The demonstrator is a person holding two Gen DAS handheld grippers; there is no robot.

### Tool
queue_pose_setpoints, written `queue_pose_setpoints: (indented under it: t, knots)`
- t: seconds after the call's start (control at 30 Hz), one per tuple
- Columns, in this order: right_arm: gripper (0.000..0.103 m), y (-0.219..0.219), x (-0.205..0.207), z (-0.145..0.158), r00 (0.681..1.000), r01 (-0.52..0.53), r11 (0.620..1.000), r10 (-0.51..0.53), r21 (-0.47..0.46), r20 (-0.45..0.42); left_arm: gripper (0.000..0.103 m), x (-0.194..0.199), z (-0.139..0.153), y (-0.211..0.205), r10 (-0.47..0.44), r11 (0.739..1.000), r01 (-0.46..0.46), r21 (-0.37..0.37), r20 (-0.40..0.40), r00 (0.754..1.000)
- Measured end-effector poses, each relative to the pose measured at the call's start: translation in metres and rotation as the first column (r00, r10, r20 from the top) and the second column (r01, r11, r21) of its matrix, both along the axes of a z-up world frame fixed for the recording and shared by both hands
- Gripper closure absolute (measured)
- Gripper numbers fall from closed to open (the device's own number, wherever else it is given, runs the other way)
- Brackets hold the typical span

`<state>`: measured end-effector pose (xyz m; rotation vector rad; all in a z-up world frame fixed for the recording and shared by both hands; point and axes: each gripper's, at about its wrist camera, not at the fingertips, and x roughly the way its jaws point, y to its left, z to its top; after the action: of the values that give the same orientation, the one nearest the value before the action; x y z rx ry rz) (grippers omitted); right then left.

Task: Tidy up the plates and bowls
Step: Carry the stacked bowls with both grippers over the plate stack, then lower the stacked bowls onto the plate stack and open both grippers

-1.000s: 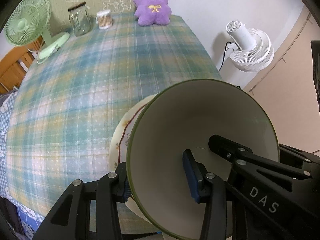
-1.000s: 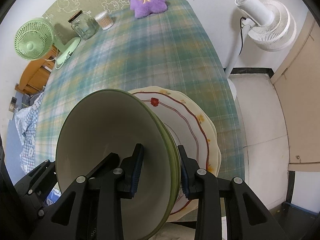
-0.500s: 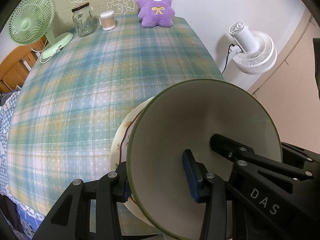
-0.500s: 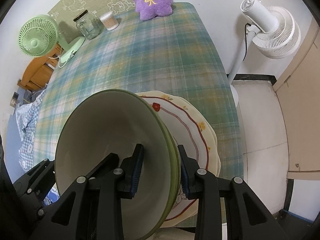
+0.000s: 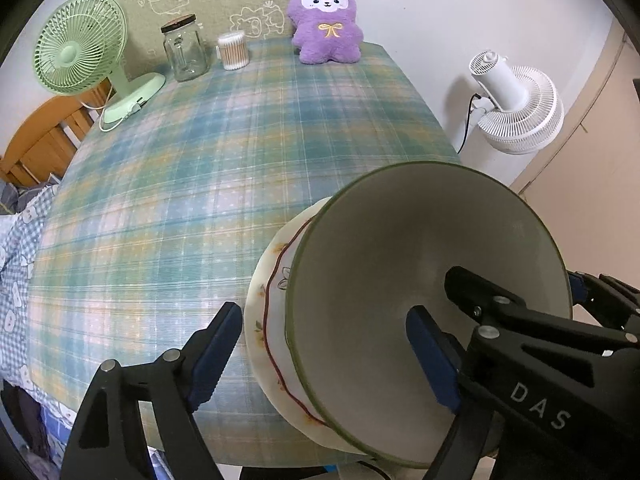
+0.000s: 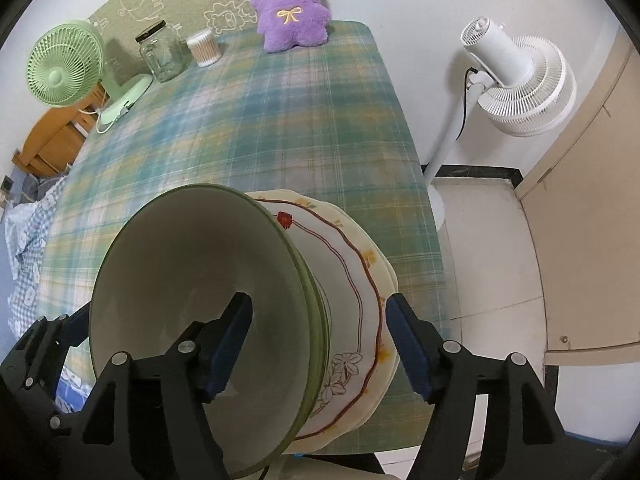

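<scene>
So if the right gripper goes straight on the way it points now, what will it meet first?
Most likely the green-rimmed bowl: its wall stands between the opening jaws of the right gripper, with the flowered plate under it. Depth is unclear, so which of the two comes first is uncertain.

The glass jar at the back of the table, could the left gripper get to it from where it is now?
Probably yes. The left gripper is opening around the green bowl's rim, pads off it. Once lifted clear, only bare plaid tablecloth lies before the glass jar, though it is across the table.
</scene>
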<state>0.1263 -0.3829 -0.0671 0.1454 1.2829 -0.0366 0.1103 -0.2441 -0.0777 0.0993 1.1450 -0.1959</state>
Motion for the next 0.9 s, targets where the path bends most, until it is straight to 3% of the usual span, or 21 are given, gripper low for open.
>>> queue_pose_setpoints:
  t: [0.2,0.33,0.73,0.9]
  knots:
    - [0.029,-0.001,-0.003,0.005,1.0,0.015,1.0,-0.015,-0.026,0.008,0.015,-0.001,0.004,0.003,0.02,0.999,-0.02,0.027,0.012,1.0]
    - [0.03,-0.001,-0.006,0.019,0.999,0.027,0.999,-0.025,-0.045,0.042,0.015,-0.004,0.02,0.014,0.037,0.999,-0.037,-0.015,0.048,0.998]
    - [0.03,0.022,-0.015,0.068,0.986,0.088,0.99,-0.071,-0.112,0.148,0.015,-0.005,0.059,0.042,-0.033,0.998,0.041,-0.055,0.128,0.991]
    - [0.03,0.045,-0.022,0.089,0.975,0.123,0.984,-0.096,-0.131,0.199,0.015,-0.008,0.077,0.077,-0.037,0.996,0.051,-0.072,0.172,0.984]
